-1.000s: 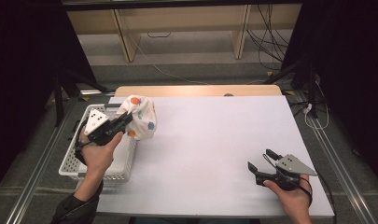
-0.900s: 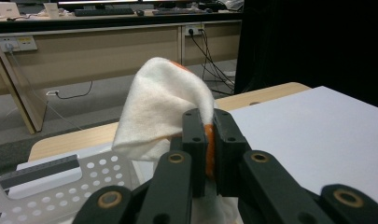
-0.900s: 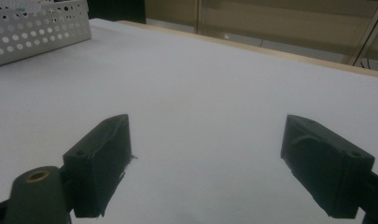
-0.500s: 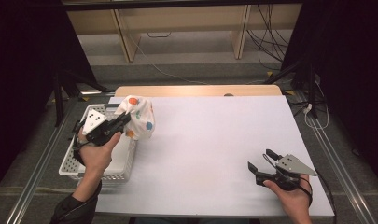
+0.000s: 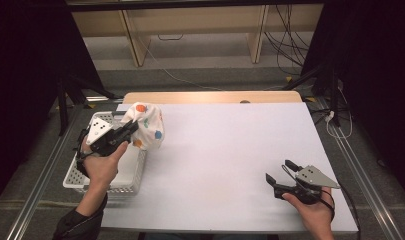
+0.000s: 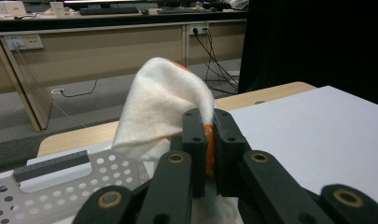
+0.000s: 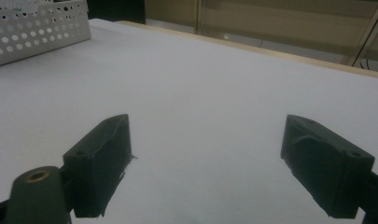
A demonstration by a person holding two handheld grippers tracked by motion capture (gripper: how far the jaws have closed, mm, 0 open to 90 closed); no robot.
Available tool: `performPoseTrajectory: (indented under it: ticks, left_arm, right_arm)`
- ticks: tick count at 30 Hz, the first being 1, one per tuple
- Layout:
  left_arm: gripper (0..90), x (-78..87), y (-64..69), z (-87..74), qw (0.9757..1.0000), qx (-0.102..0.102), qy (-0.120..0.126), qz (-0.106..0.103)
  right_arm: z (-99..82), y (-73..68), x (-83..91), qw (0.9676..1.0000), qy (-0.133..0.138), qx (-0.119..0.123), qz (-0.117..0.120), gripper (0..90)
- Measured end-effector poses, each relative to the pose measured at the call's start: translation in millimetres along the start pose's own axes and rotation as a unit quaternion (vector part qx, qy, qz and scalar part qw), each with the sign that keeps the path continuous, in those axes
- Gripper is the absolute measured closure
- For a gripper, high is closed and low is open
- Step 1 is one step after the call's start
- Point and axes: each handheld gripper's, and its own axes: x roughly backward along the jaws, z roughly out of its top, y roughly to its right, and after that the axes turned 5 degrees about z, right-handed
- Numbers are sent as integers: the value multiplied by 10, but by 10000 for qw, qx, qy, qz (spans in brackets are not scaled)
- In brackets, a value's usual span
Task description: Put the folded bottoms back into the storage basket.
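surface: white table (image 5: pixel 230 145) | on it: perforated white basket (image 5: pixel 102 186), left edge

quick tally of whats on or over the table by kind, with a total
hand-held gripper: 2, left and right
spotted white cloth: 1
white perforated basket: 1
total: 4

The left gripper (image 5: pixel 124 132) and right gripper (image 5: pixel 280 172) are showing black jaws, brass screws and grey plates; a dark sleeve (image 5: pixel 77 226) is covering one arm.
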Motion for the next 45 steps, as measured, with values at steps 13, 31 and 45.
performPoseTrajectory:
  ticks: [13,31,45]
  left_arm:
    - [844,26,-55,-6,10000,12,1,69]
    - [844,59,-129,-14,9999,35,-3,143]
    - [844,81,-182,-36,9998,58,-32,199]
  right_arm:
    - [-1,0,0,10000,-2,2,-2,169]
    - [-1,1,-2,10000,-14,0,-4,169]
    - [0,1,-1,10000,-36,-2,-10,169]
